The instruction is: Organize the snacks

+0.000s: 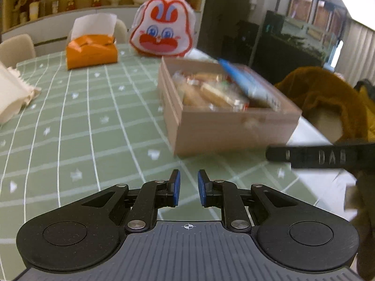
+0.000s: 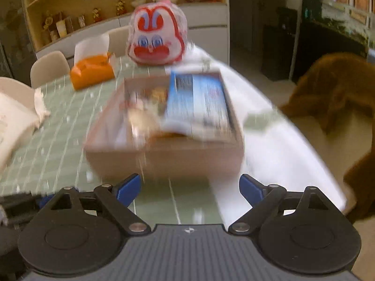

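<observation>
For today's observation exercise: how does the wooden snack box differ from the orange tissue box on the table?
The wooden snack box is pale wood, open-topped and filled with wrapped snacks; the orange tissue box is bright orange, closed, with white tissue sticking up. The snack box sits near the table's edge, closer to both grippers; the tissue box lies farther back. Both rest on the green checked tablecloth.

the left gripper [image 1: 189, 186] hovers over the green checked tablecloth [image 1: 82, 121], its blue-padded fingers [image 1: 176, 187] a narrow gap apart with nothing between them. the wooden box [image 1: 225, 126] stands on the cloth beyond the gripper and to its right. wrapped snacks [image 1: 211, 91] fill the box; a blue packet [image 1: 243, 79] leans tilted on its far side. left of the box lies an orange tissue pack [image 1: 91, 51]. behind the box sits a rabbit-face bag [image 1: 164, 28]. right of the box a black gripper finger [image 1: 311, 155] enters the view.
</observation>
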The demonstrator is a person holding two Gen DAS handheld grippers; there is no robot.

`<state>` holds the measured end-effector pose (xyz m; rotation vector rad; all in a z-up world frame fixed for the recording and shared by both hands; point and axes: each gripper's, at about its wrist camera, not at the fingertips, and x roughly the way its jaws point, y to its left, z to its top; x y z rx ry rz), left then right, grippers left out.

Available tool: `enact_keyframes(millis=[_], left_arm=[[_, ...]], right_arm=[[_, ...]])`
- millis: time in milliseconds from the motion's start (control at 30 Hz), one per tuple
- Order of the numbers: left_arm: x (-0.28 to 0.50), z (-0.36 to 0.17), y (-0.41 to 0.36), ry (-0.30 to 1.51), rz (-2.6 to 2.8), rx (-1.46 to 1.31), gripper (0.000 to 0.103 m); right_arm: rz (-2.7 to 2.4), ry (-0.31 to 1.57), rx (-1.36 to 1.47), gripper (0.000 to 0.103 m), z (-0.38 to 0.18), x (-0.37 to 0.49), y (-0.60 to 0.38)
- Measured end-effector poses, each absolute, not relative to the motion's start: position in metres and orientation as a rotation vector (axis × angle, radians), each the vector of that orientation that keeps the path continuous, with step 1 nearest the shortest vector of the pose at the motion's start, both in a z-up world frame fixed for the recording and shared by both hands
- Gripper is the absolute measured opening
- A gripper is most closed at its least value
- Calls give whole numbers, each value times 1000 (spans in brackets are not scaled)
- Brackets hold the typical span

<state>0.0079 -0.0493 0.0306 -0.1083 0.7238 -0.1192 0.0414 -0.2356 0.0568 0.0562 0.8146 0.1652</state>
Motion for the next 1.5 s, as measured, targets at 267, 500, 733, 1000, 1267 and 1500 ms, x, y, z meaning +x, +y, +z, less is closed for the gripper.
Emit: enact_keyframes(millis=[267,500,733,1000,1267,1500], left_arm=[[0,11,-67,663,-90,-16,20],[7,10,-75,651,-71,30,21],[10,9,-76,653,-60,4,21],[11,9,-76,653,-65,4,21],[11,9,-76,654,-65,5,21],[11,9,-76,654,-65,5,21]], right_arm=[[130,835,25,102,16,30,-233],[78,785,-17,103,7,34,-233],[86,713,-19,103,3,26,-232],[85,714,-15,103,3,23,-233],[85,714,-15,103,3,23,-233],[85,714,-15,103,3,23,-233]])
